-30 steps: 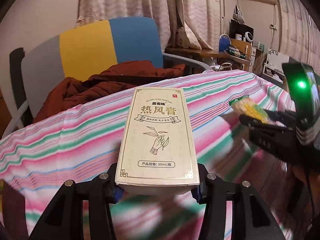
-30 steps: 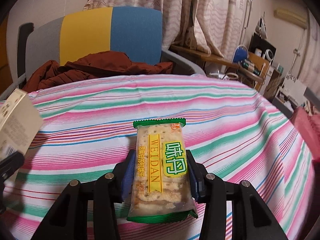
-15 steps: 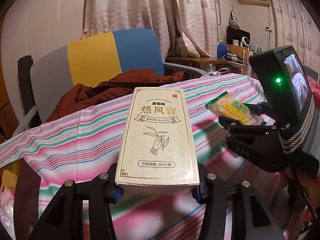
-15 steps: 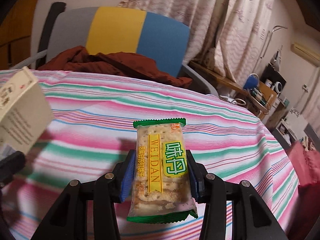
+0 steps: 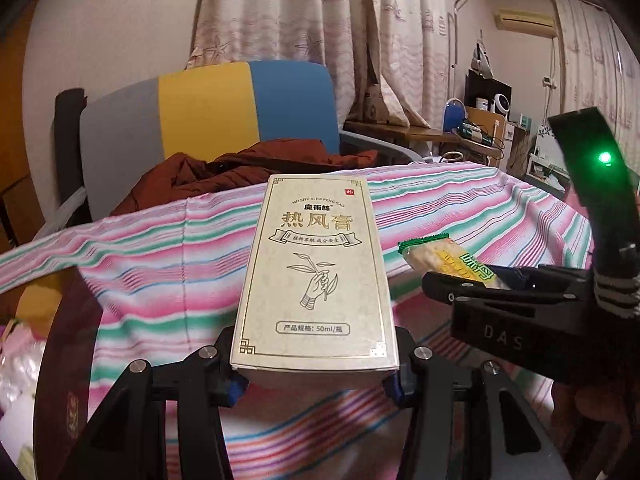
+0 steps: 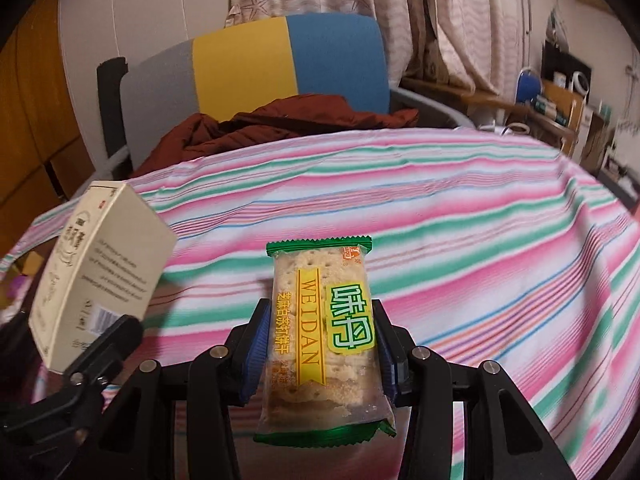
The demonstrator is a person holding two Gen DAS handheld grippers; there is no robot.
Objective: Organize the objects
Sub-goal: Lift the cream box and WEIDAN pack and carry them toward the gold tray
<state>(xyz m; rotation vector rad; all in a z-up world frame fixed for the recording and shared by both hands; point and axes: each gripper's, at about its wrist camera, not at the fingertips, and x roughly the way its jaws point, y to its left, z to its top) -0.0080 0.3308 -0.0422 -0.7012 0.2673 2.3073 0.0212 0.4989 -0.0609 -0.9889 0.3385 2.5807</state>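
Note:
My left gripper (image 5: pixel 316 380) is shut on a cream box (image 5: pixel 316 272) with gold Chinese print, held above the striped tablecloth (image 5: pixel 160 264). My right gripper (image 6: pixel 320 344) is shut on a clear cracker packet (image 6: pixel 324 332) with green ends and a yellow WEIDAN band, also held above the cloth. The right gripper (image 5: pixel 472 284) and the cracker packet (image 5: pixel 444 256) show at the right of the left wrist view. The box (image 6: pixel 96 272) shows at the left of the right wrist view, with a left finger (image 6: pixel 104 344) under it.
A grey, yellow and blue chair (image 6: pixel 256 68) stands behind the table with a rust-brown jacket (image 6: pixel 280 120) piled on it. Curtains hang behind. A cluttered desk (image 5: pixel 472 132) stands at the far right. White bags (image 5: pixel 16 364) lie low on the left.
Both grippers have kept their hold. The right gripper has dropped lower and nearer beside the box in the left wrist view. Both views have shifted over the striped cloth.

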